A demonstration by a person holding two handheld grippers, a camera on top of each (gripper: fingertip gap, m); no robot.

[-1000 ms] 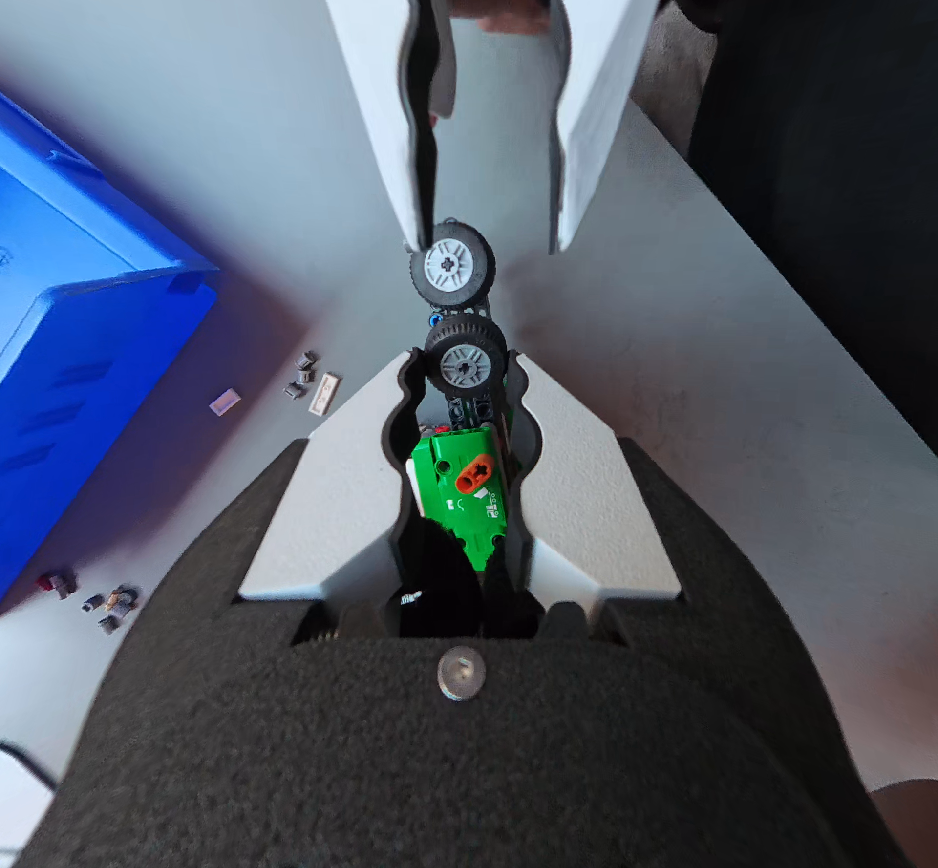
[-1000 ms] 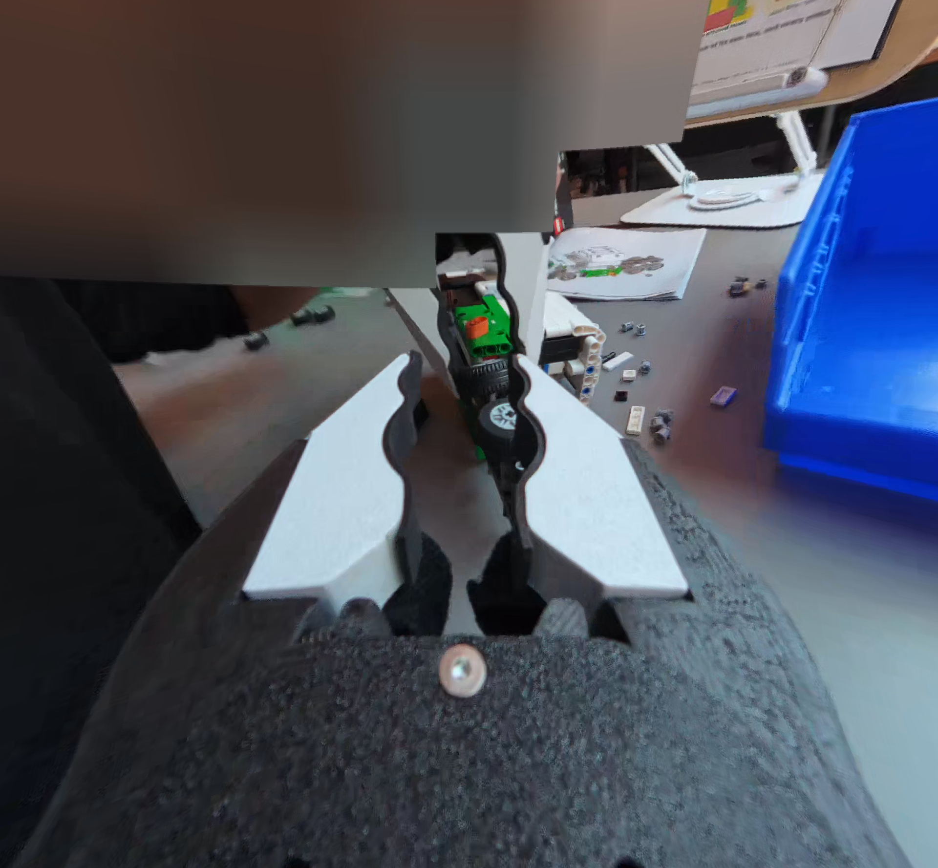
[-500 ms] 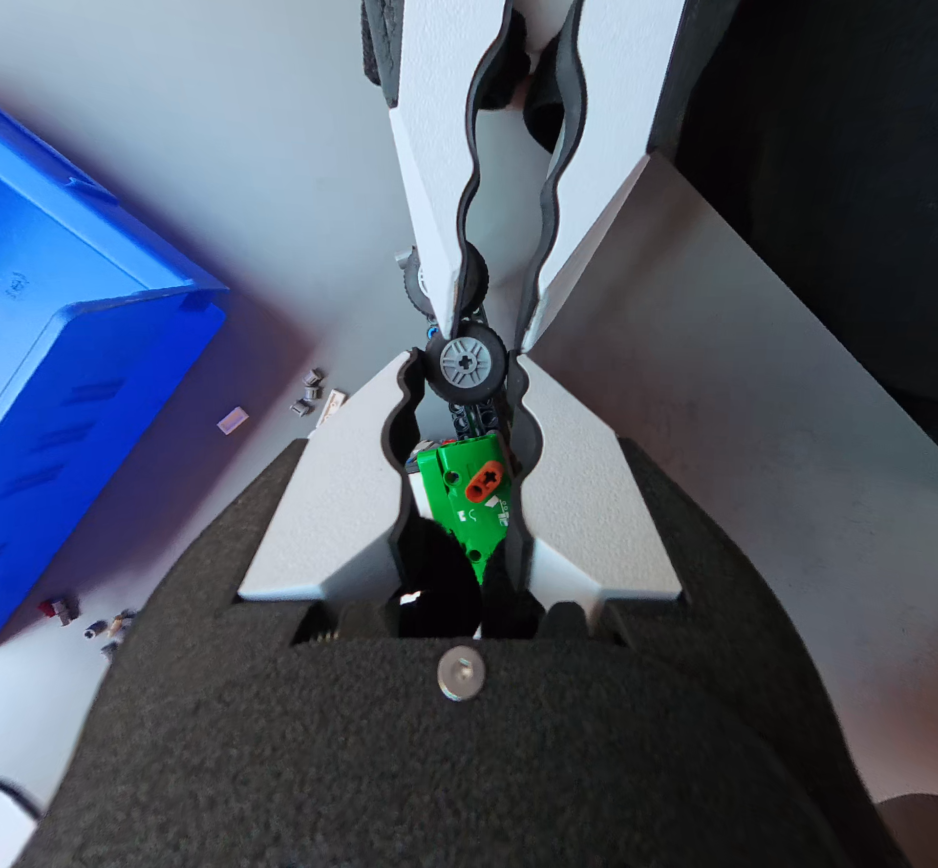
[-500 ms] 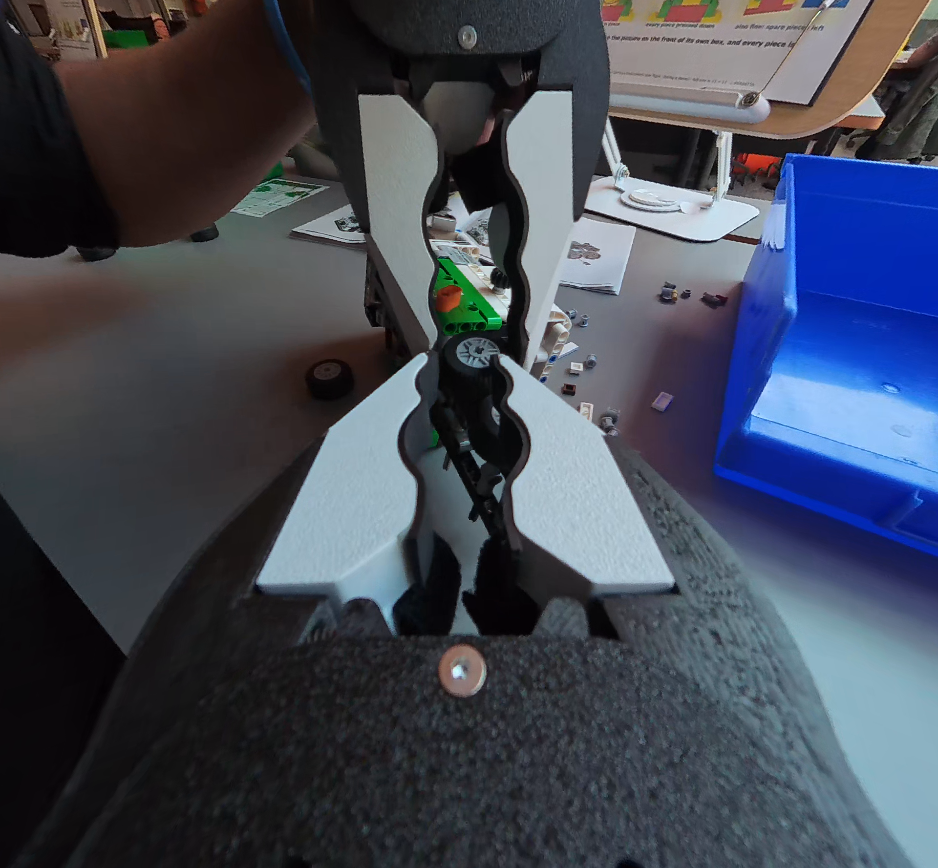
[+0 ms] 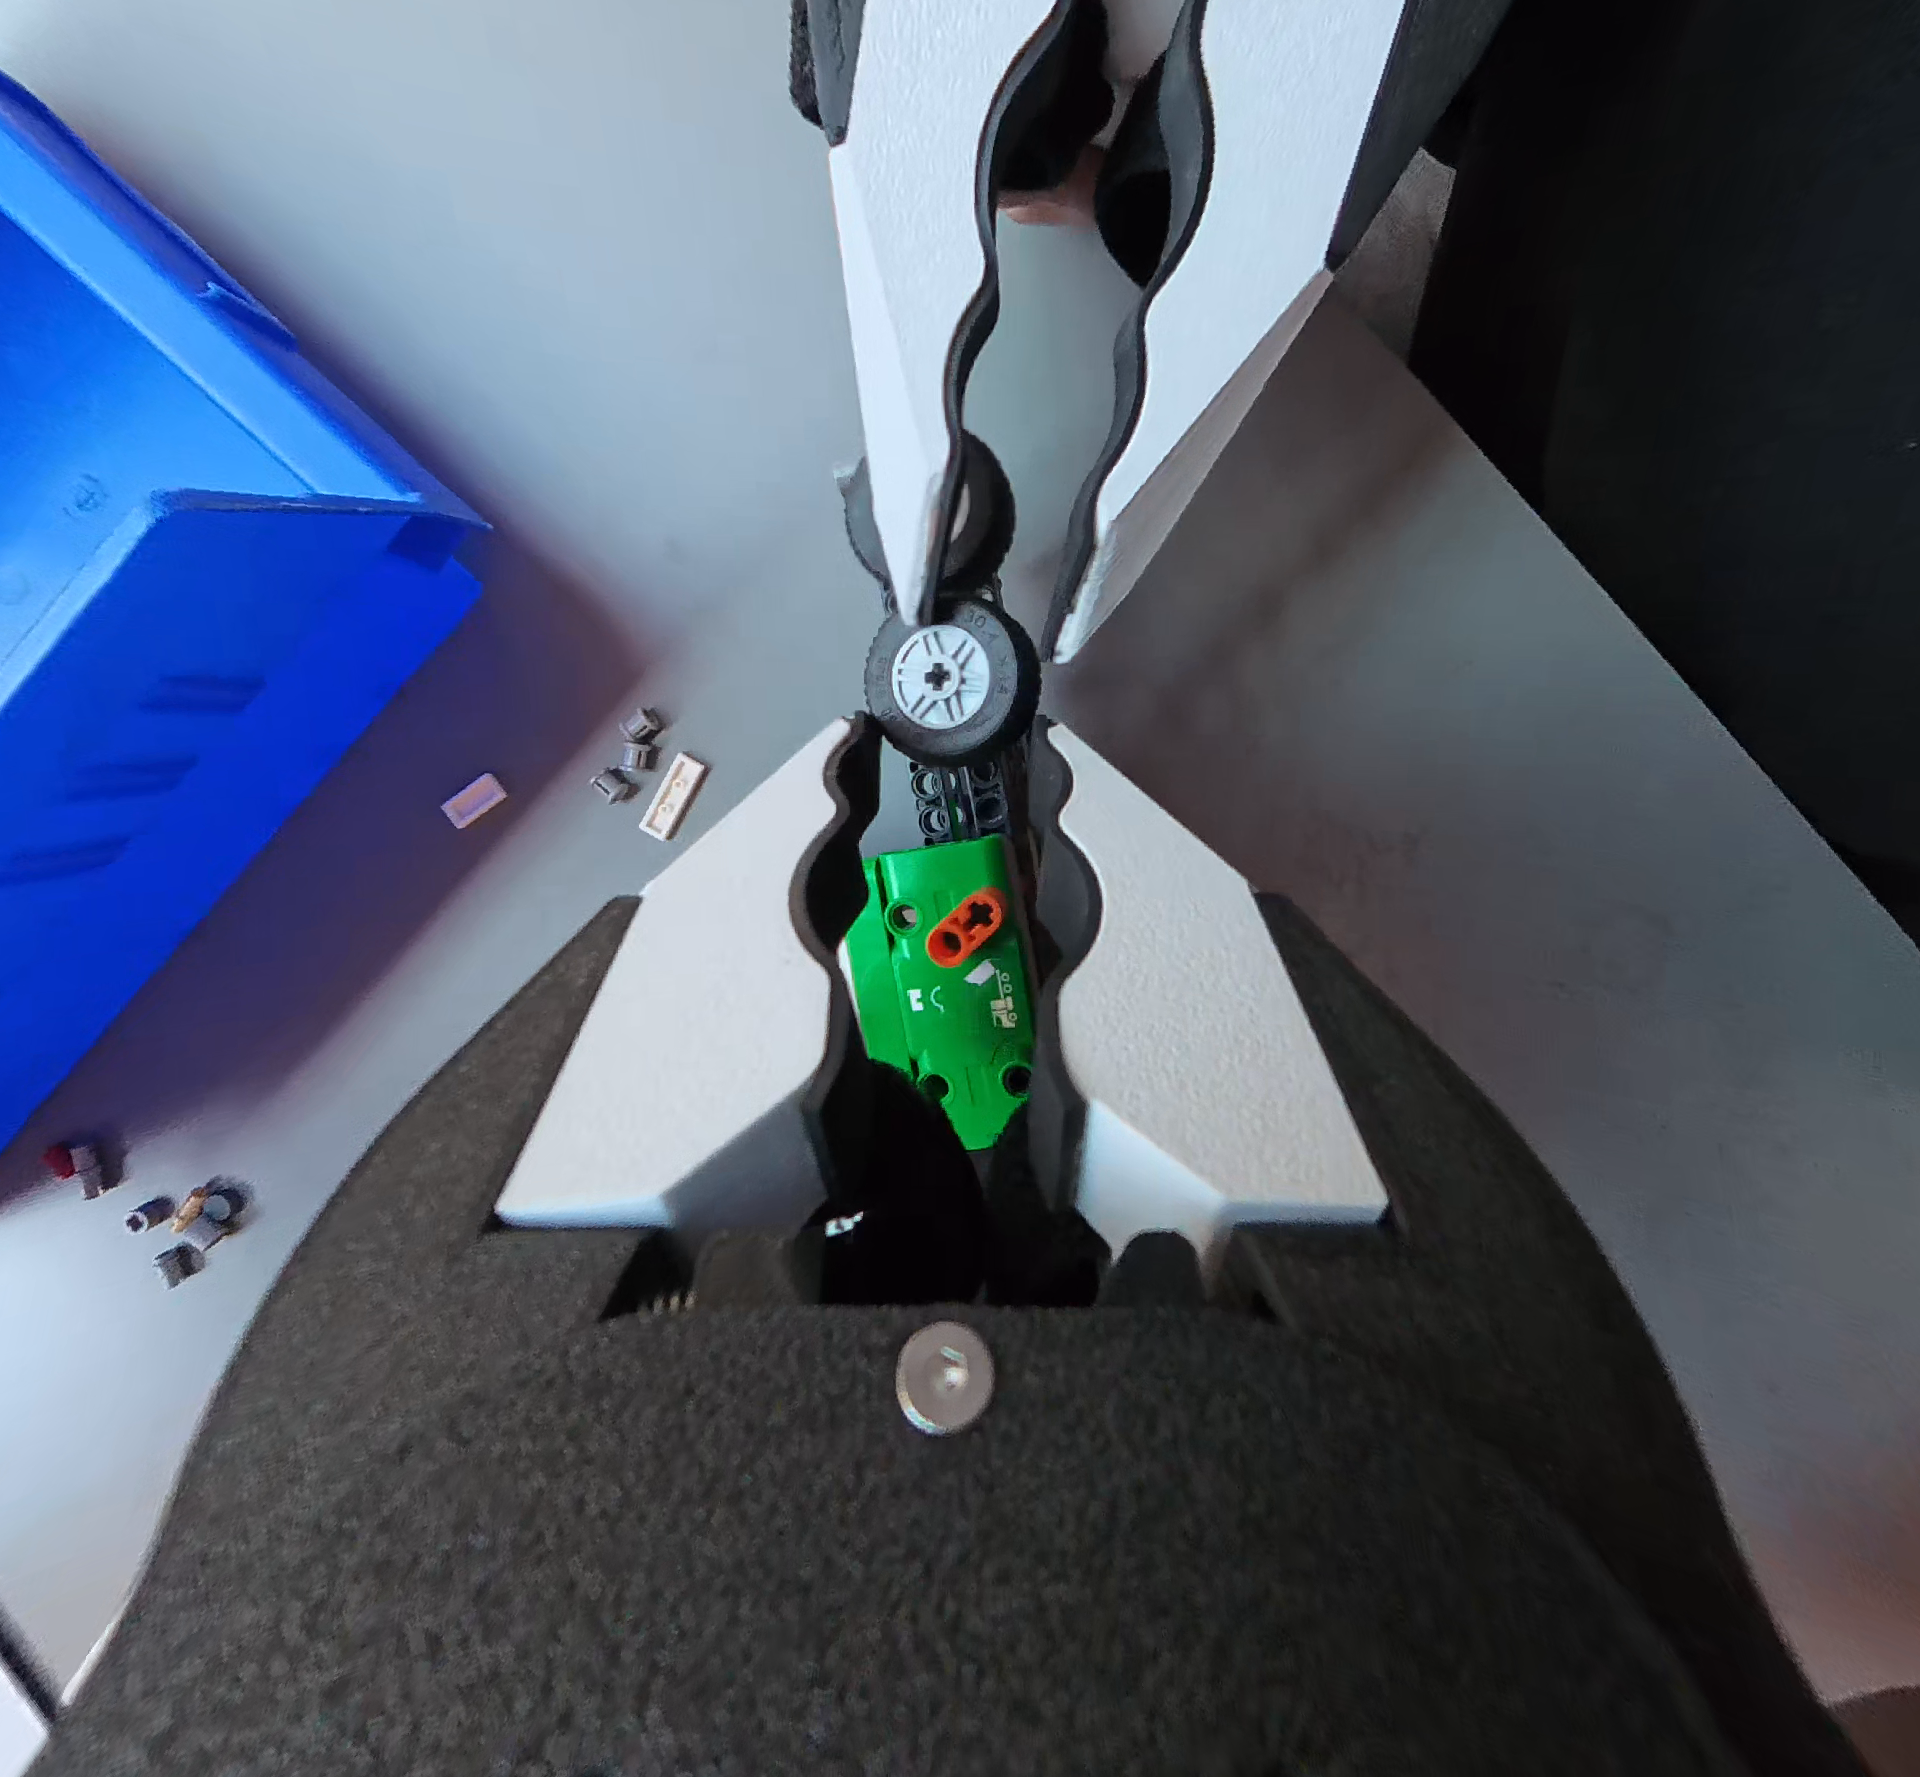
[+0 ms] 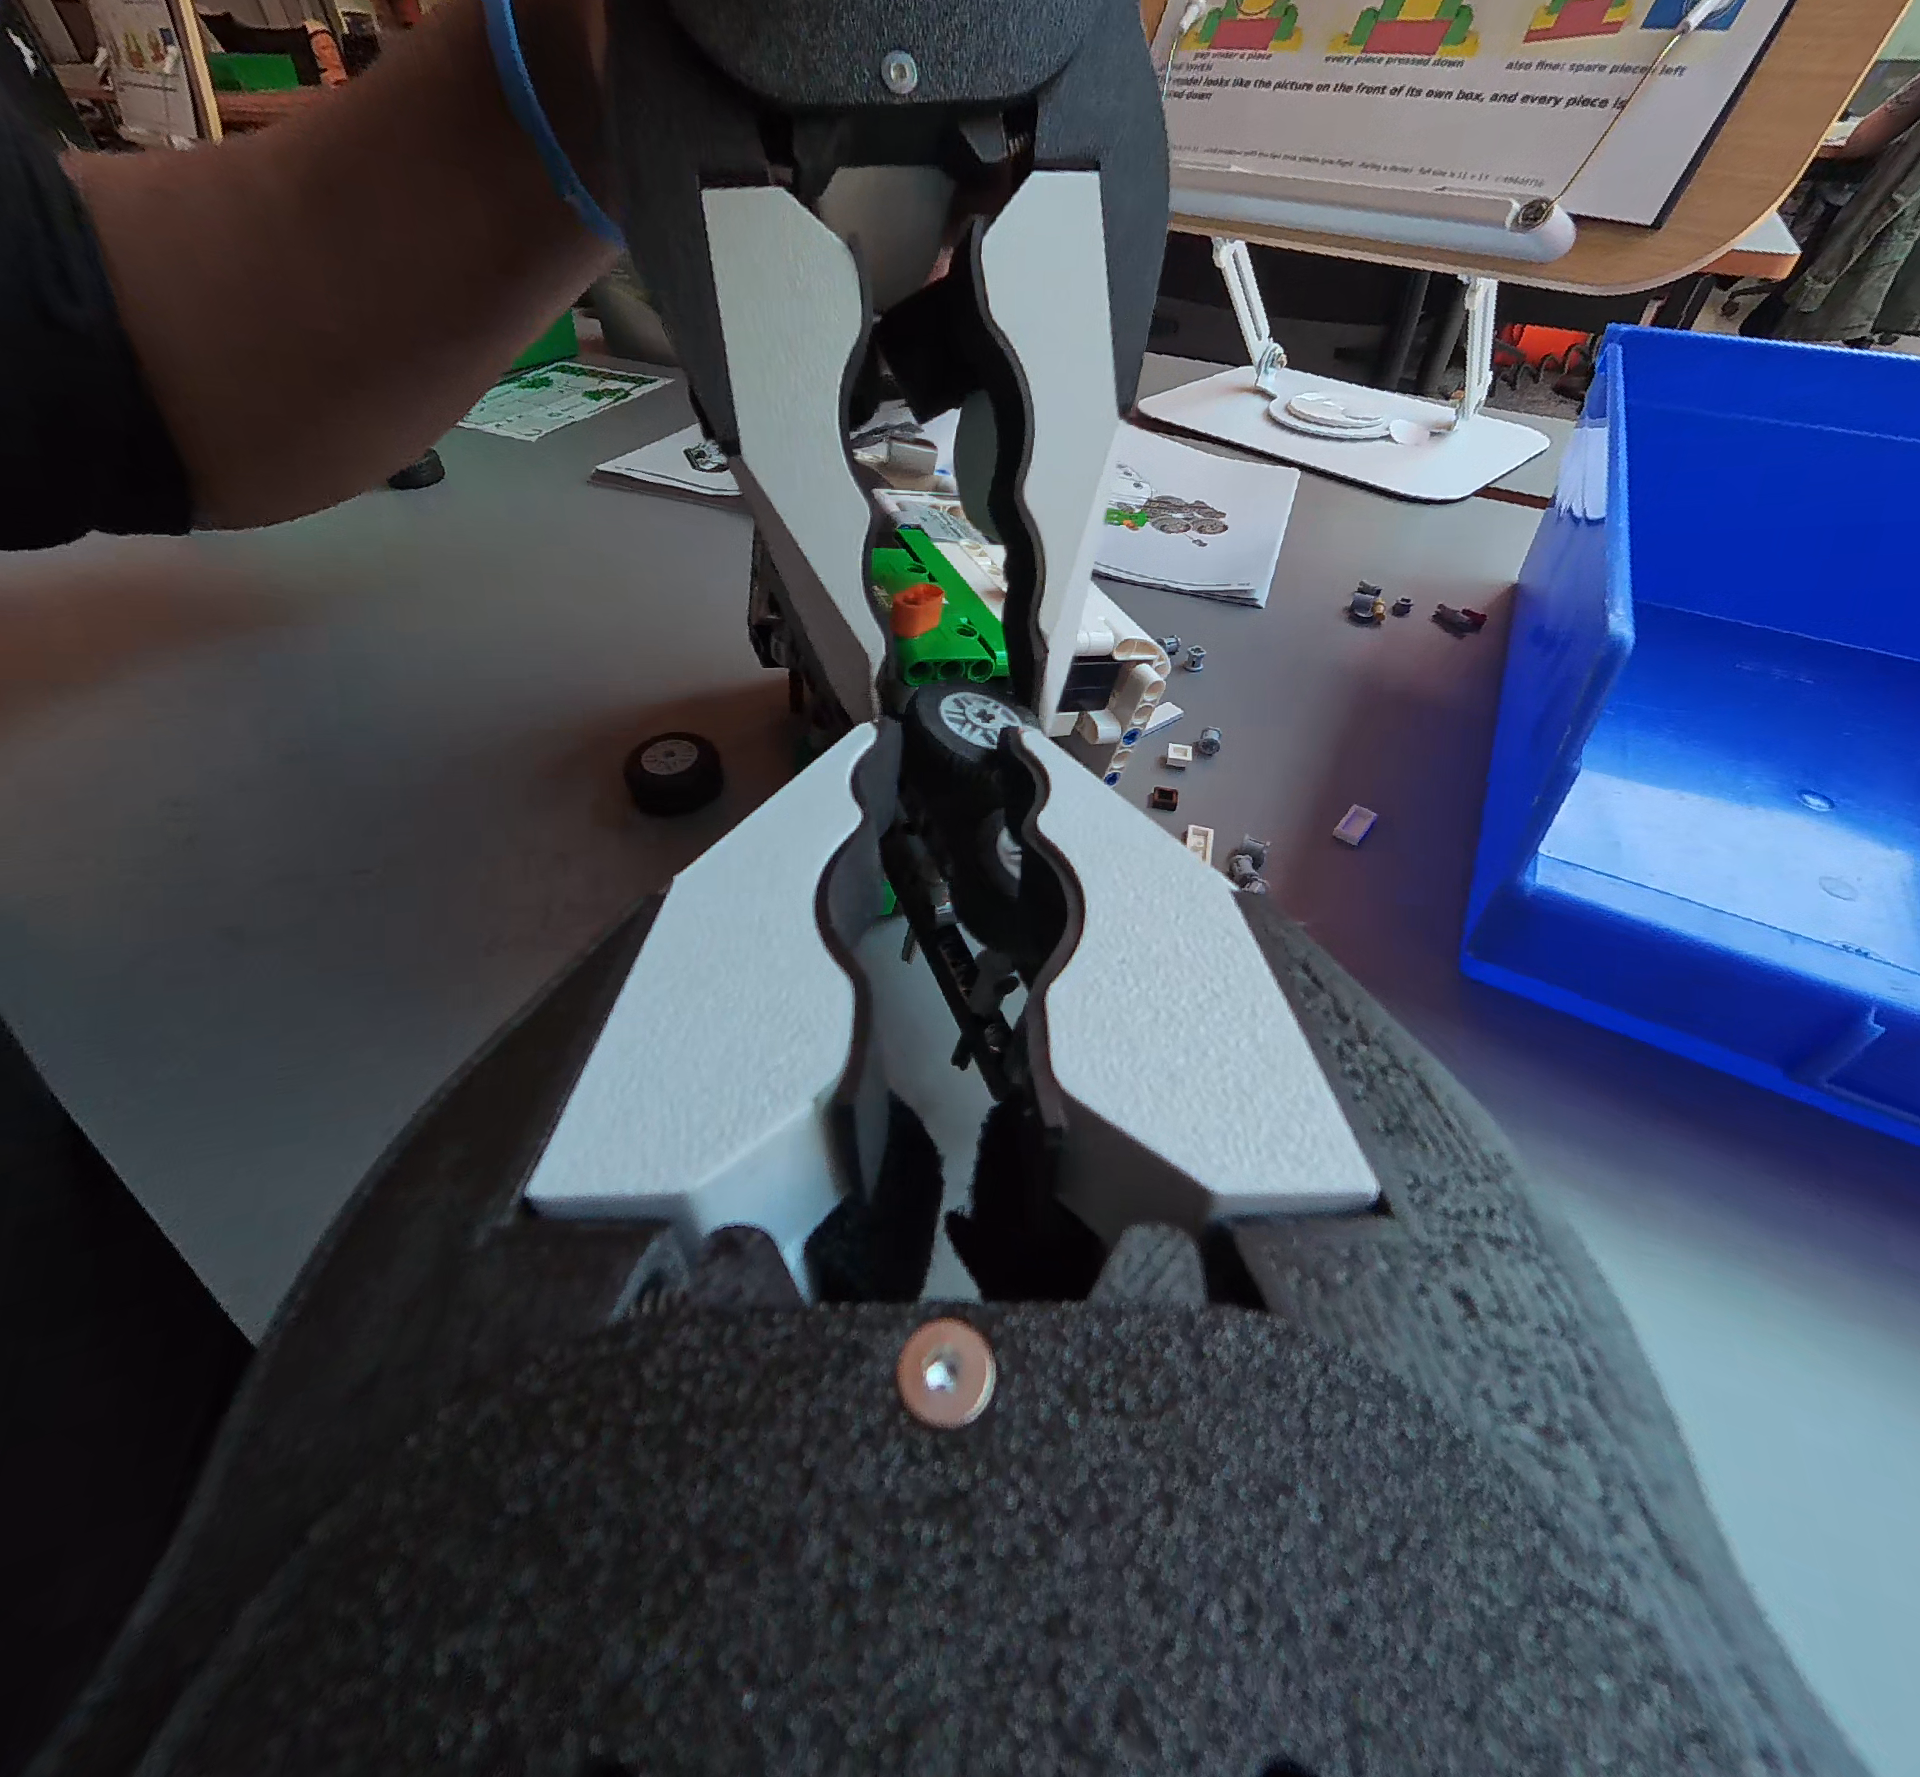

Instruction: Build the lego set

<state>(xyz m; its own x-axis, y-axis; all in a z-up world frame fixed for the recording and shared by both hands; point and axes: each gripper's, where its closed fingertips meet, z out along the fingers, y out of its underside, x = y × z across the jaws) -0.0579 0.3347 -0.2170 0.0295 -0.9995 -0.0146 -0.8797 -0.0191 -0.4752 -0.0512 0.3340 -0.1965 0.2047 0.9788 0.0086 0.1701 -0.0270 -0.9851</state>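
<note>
1. Grey table (image 6: 312,896) in a workshop room, with a picture board on a stand (image 6: 1455,13) behind it and a blue bin (image 6: 1714,792) at its right side.
2. Left gripper (image 5: 951,740) has its jaws narrow, clamped on the green end of the lego model (image 5: 951,979).
3. Right gripper (image 6: 951,740) comes in from the opposite side, nose to nose with the left. Jaws are narrow around the model's black wheeled end. Firm squeeze or loose enclosure: cannot tell.
4. The model is held off the table between both tools. Green body, orange connector (image 5: 966,927), black frame, two wheels fitted, the near one (image 5: 951,688) at the left fingertips.
5. A white and green sub-assembly (image 6: 1101,667) and instruction booklets (image 6: 1195,522) sit on the table behind.
6. Loose bits left: one spare wheel (image 6: 673,771) on the table, small grey and tan pieces (image 5: 649,771) beside the bin.
7. Progress, as I judge it: partway. Chassis is wheeled on one side; spare wheel, loose parts and sub-assembly are not yet joined.
8. Versus a second ago: the right gripper was wider and stood back at the far wheel. It has since advanced over that wheel and closed in. Left grip unchanged.
</note>
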